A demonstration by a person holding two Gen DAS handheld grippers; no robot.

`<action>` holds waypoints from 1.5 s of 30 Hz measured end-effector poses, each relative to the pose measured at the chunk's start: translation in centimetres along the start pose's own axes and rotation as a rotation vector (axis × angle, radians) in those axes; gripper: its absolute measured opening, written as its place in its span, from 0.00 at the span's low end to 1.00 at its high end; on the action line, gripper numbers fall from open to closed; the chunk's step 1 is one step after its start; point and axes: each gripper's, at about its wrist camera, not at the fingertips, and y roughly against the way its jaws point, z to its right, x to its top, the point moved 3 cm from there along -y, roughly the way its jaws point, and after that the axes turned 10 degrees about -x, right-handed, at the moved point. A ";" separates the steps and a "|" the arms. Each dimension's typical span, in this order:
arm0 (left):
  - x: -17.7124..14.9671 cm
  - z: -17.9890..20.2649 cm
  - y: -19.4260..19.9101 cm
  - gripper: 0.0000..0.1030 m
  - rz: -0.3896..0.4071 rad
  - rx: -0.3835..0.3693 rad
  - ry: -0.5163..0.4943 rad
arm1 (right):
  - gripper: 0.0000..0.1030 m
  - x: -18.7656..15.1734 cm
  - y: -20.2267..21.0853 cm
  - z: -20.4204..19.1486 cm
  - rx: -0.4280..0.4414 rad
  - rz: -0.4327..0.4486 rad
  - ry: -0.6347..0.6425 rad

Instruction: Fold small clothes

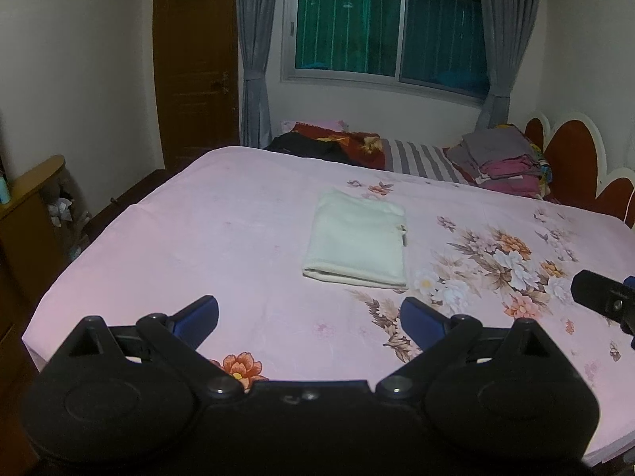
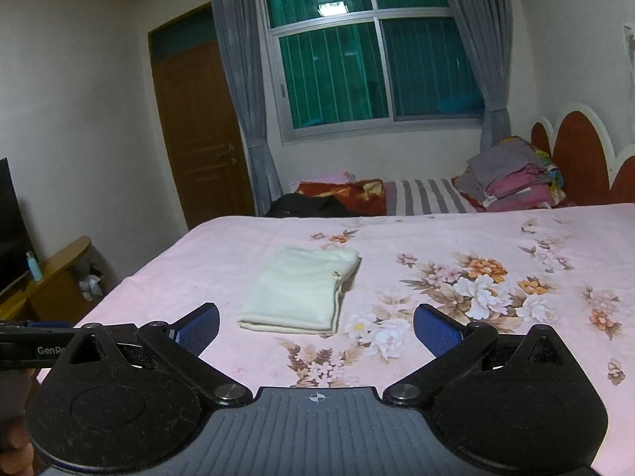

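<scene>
A small pale cream garment (image 1: 359,240) lies folded into a flat rectangle on the pink floral bedsheet (image 1: 198,238). It also shows in the right wrist view (image 2: 301,291). My left gripper (image 1: 309,317) is open and empty, held above the sheet just short of the garment's near edge. My right gripper (image 2: 316,327) is open and empty, near the garment's near right corner. Part of the right gripper shows at the right edge of the left wrist view (image 1: 605,297). Part of the left gripper shows at the left edge of the right wrist view (image 2: 35,347).
A stack of folded grey and pink clothes (image 1: 504,158) sits at the far right by the red headboard (image 1: 571,158). A striped pillow (image 1: 424,158) and dark bedding (image 1: 317,142) lie along the far edge. A wooden cabinet (image 1: 27,214) stands left of the bed.
</scene>
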 end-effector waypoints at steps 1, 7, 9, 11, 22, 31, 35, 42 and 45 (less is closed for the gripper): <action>0.0 0.0 0.0 0.95 -0.001 0.000 0.002 | 1.00 0.0 0.0 0.0 0.001 0.000 -0.001; 0.1 0.0 0.1 0.95 -0.005 -0.006 0.006 | 1.00 0.0 -0.2 0.0 -0.002 0.000 0.002; 0.1 -0.1 0.1 0.95 -0.006 -0.007 0.007 | 1.00 -0.1 -0.3 0.0 -0.003 -0.002 0.001; 0.2 -0.2 0.1 0.95 -0.008 -0.010 0.009 | 1.00 -0.1 -0.3 0.1 0.000 -0.005 -0.003; 0.2 -0.2 -0.2 0.95 -0.025 0.007 0.009 | 1.00 -0.2 -0.7 0.0 0.002 -0.013 -0.003; 0.2 -0.2 -0.5 0.95 -0.031 0.008 0.011 | 1.00 -0.2 -1.2 0.1 0.012 -0.020 -0.002; 0.2 -0.2 -0.7 0.95 -0.032 0.010 0.012 | 1.00 -0.2 -1.6 0.0 0.017 -0.023 -0.001; 0.3 0.1 -1.1 0.95 -0.041 0.000 0.005 | 1.00 -0.3 -2.2 0.4 0.019 -0.031 -0.005; 0.4 0.4 -1.3 0.95 -0.040 -0.006 -0.005 | 1.00 -0.4 -2.4 0.6 0.019 -0.033 -0.008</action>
